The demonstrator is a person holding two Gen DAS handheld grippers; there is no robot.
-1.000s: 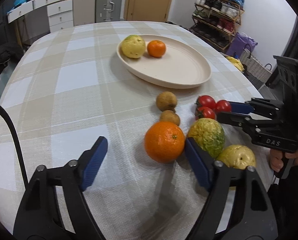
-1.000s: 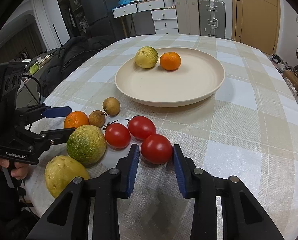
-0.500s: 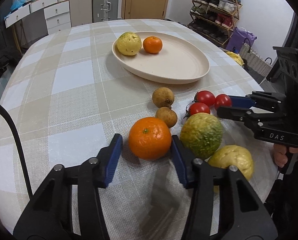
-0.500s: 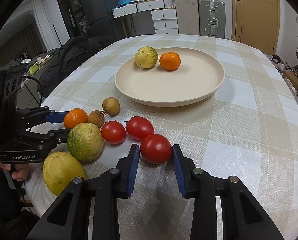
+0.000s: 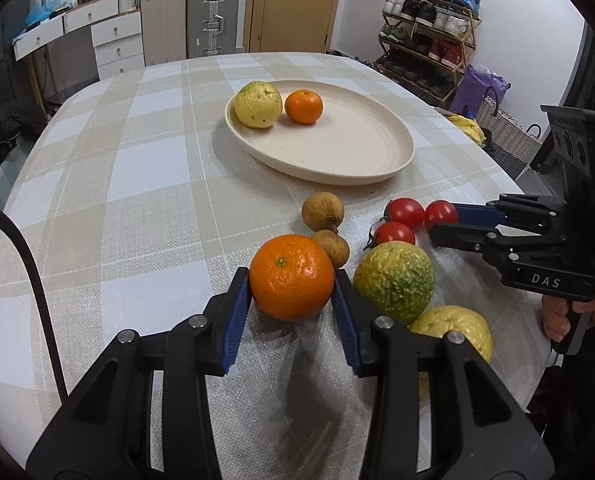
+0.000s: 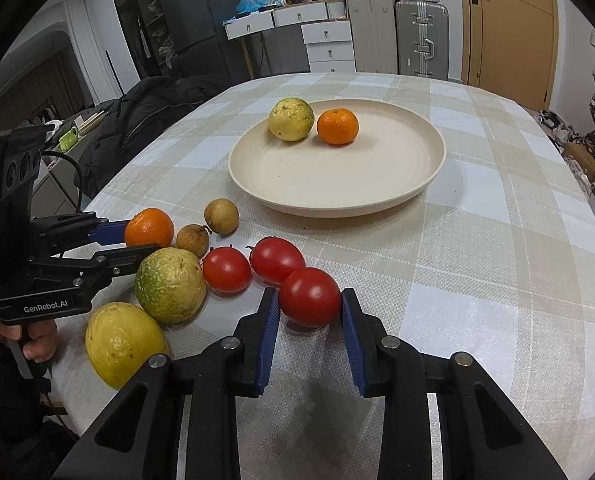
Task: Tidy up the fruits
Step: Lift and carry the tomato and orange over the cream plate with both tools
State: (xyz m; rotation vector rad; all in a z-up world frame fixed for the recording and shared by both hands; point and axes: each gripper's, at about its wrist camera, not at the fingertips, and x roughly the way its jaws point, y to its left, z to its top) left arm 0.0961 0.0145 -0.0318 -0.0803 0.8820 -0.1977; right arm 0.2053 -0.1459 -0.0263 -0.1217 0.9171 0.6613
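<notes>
We have the big orange on the cloth near the table's front edge, between the blue pads of our left gripper; the jaws are closing and both pads already look pressed to its sides. It does not look lifted yet, though contact with the cloth beneath is hard to judge. Our right gripper is clamped on the nearest tomato, pads against both flanks, the fruit low over the cloth just beside the other two. Those two tomatoes lie touching each other, just behind. Left of them in the right wrist view sit the green-yellow mottled fruit and the yellow fruit, the latter closest to the table edge. Two small brown fruits lie between this cluster and the plate. The plate, farther along the checked tablecloth, already holds a pale yellow-green fruit and a small orange, just beside each other at its far side; most of the dish is bare. So we judge two pieces placed, two in hand, and five loose pieces left on the cloth. Our guess is that the plate is the destination, with room enough for the rest. Beyond the table: drawers, suitcases, a shoe rack.
</notes>
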